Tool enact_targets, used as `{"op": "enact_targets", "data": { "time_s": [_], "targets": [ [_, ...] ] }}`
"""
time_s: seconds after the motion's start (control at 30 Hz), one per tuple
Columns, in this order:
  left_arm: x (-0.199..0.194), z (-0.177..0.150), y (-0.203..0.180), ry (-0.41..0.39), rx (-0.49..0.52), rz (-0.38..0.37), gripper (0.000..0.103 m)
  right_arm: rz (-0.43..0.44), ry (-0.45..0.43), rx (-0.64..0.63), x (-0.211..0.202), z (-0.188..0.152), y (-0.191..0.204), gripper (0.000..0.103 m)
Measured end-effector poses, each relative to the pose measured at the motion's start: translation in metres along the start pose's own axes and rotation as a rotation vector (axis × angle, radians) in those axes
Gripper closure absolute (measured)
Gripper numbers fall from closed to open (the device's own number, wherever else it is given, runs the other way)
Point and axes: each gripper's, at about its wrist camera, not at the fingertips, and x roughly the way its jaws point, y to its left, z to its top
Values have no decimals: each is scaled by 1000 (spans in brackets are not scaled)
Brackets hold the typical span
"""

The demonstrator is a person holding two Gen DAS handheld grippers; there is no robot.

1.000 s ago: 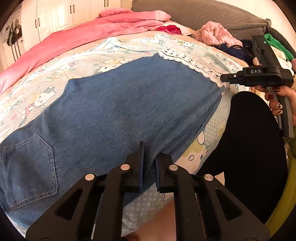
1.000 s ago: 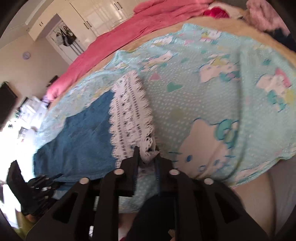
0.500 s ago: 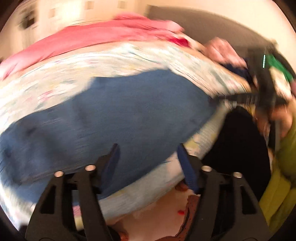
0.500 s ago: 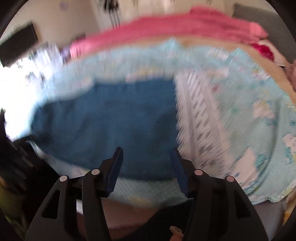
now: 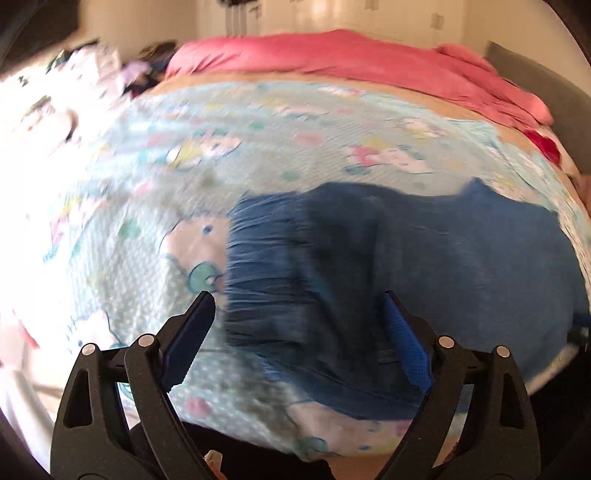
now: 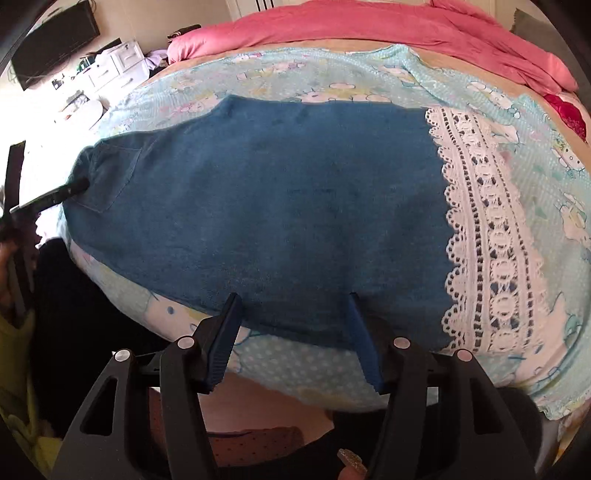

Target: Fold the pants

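Blue denim pants point(image 6: 277, 203) lie flat across the bed, back pocket point(image 6: 110, 177) at the left and a white lace hem point(image 6: 487, 240) at the right. My right gripper point(image 6: 294, 299) hovers over the near edge of the leg. Its jaws are opening and nothing is between the pads. In the blurred left wrist view the gathered waist end of the pants point(image 5: 266, 266) lies below my left gripper point(image 5: 295, 299). Its jaws are opening wide and the pads press on nothing. One of its fingers point(image 6: 62, 192) shows by the pocket in the right wrist view.
A light blue cartoon-print blanket point(image 6: 332, 365) covers the bed. A pink duvet point(image 6: 369, 26) is bunched along the far side, with a red cloth point(image 6: 565, 110) at the right. White drawers point(image 6: 114, 62) and a dark screen point(image 6: 55, 37) stand beyond. The person's dark-clothed legs point(image 6: 74, 314) are near the bed edge.
Both grippers went from shut to open. The right one let go of the lace hem and swung left over the leg. The left one moved left to the waist end.
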Motion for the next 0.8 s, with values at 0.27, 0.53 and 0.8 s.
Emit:
{"op": "enact_targets", "data": {
  "time_s": [0.27, 0.53, 0.8],
  "targets": [
    [-54, 14, -7, -198, 13, -143, 15, 93, -142, 86, -37, 3, -15, 40],
    [-31, 68, -85, -135, 105, -424, 13, -14, -270, 216, -61, 52, -75, 40],
    [41, 104, -151, -32, 193, -433, 13, 0, -181, 383, -11, 110, -161, 53]
  ]
}}
